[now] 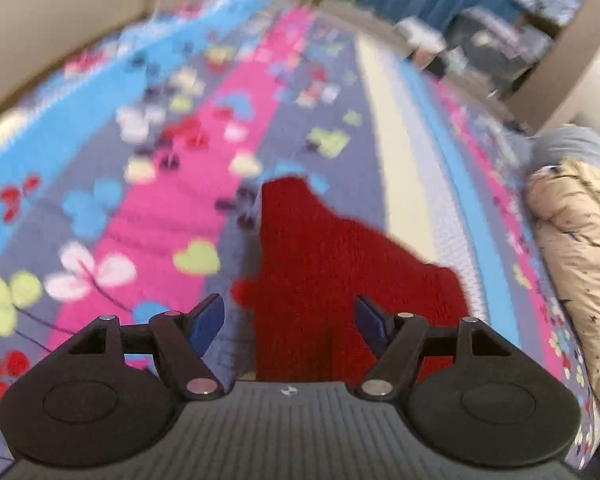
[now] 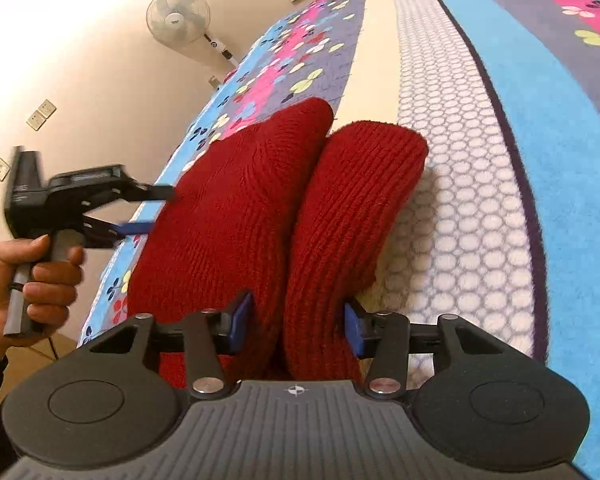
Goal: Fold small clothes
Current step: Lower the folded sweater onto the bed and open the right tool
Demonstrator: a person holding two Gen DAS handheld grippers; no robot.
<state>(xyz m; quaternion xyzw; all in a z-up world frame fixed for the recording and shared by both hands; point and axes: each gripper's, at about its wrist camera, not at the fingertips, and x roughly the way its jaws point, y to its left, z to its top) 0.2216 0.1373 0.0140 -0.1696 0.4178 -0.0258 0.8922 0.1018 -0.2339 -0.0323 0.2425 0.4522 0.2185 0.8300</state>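
Observation:
A small red knitted garment point(image 2: 260, 208) lies on the patterned bedspread point(image 2: 540, 160), bunched into two rounded folds. In the right wrist view my right gripper point(image 2: 296, 324) stands open with its blue pads on either side of the near fold; the pads are close to the knit. The left gripper point(image 2: 156, 210) appears at the left, held by a hand, open, with its fingers at the garment's left edge. In the left wrist view the left gripper point(image 1: 290, 320) is open above the red garment point(image 1: 332, 272), which hangs or lies just ahead of it.
The bedspread point(image 1: 100, 184) has blue, pink and grey stripes with butterflies. A beige printed quilt point(image 1: 580, 248) lies at the right edge. A white fan point(image 2: 178, 16) stands by the wall. Cluttered shelves point(image 1: 500, 40) are at the far right.

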